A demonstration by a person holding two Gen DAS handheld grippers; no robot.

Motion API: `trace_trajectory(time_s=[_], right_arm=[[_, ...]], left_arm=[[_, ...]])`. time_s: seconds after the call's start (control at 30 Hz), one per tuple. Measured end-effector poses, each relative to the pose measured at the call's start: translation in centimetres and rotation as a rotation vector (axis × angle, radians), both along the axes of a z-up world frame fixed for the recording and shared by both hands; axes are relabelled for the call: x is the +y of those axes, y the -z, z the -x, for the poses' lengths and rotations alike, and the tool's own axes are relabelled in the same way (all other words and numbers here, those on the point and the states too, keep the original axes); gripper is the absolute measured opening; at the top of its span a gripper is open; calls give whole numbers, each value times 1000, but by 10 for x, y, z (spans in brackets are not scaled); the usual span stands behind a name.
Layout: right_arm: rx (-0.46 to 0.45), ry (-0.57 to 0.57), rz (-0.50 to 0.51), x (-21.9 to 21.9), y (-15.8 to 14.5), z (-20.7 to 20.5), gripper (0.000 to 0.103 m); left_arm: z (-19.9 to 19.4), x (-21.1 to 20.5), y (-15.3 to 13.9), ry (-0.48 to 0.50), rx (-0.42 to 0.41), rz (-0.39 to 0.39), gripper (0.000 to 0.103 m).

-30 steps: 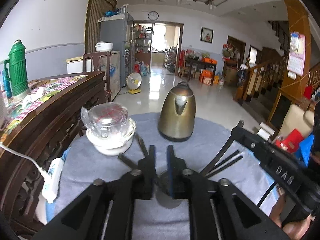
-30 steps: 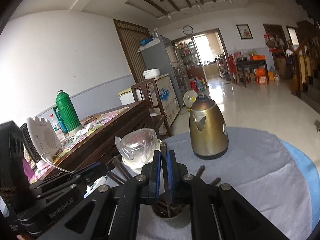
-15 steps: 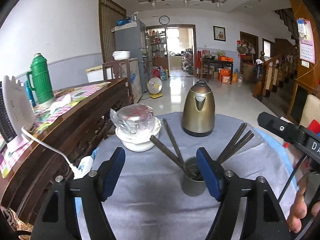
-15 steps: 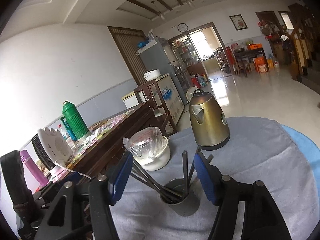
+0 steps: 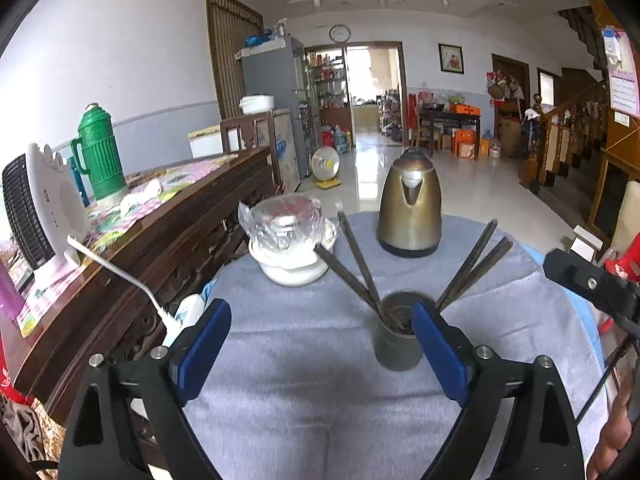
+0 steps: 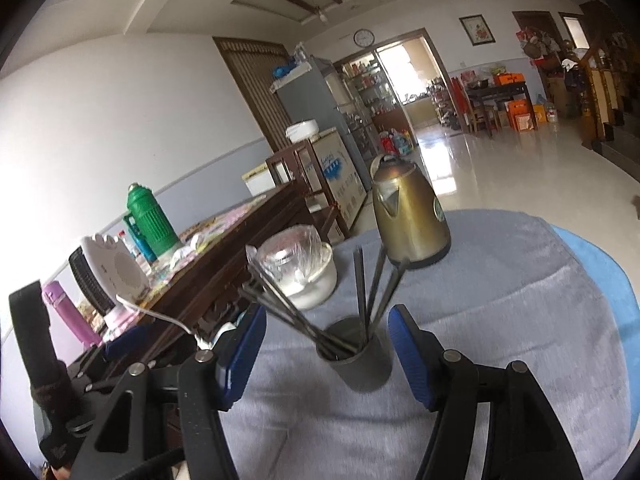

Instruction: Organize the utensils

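Note:
A dark grey cup (image 5: 396, 336) stands on the grey cloth of the round table (image 5: 304, 360), with several dark chopsticks (image 5: 356, 264) leaning out of it to both sides. It also shows in the right wrist view (image 6: 358, 354), with its chopsticks (image 6: 364, 284). My left gripper (image 5: 320, 344) is open and empty, pulled back from the cup; the cup sits just inside its right finger. My right gripper (image 6: 326, 354) is open and empty, with the cup between its blue pads but apart from them.
A brass kettle (image 5: 410, 204) stands behind the cup. A white bowl with a plastic-wrapped glass lid (image 5: 290, 240) stands at the back left. A wooden sideboard (image 5: 140, 240) with a heater and green thermos runs along the left. The right gripper's body (image 5: 592, 284) shows at the right.
Both grippers opened from shut and drew back from the cup. The chopsticks now stand free in the cup.

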State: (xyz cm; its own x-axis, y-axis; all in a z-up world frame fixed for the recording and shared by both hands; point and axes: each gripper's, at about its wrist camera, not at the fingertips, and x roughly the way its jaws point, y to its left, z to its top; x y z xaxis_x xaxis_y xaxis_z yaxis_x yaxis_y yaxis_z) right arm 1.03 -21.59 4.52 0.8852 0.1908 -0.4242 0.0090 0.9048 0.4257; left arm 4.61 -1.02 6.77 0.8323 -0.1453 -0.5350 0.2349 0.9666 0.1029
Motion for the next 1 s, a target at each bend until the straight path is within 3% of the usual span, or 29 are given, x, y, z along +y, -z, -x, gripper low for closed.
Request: trace_trajectory(time_s=[0.23, 0.47, 0.77, 1.0], right_arm=[[64, -15, 65, 15, 25, 20, 68], [128, -9, 123, 35, 51, 40, 68], [160, 83, 227, 55, 55, 66, 68], [173, 77, 256, 64, 46, 80, 68]], left_arm=[[10, 10, 21, -39, 64, -28, 93], [25, 25, 48, -129, 93, -105, 93], [45, 44, 55, -195, 109, -89, 93], [57, 53, 58, -194, 125, -87, 93]])
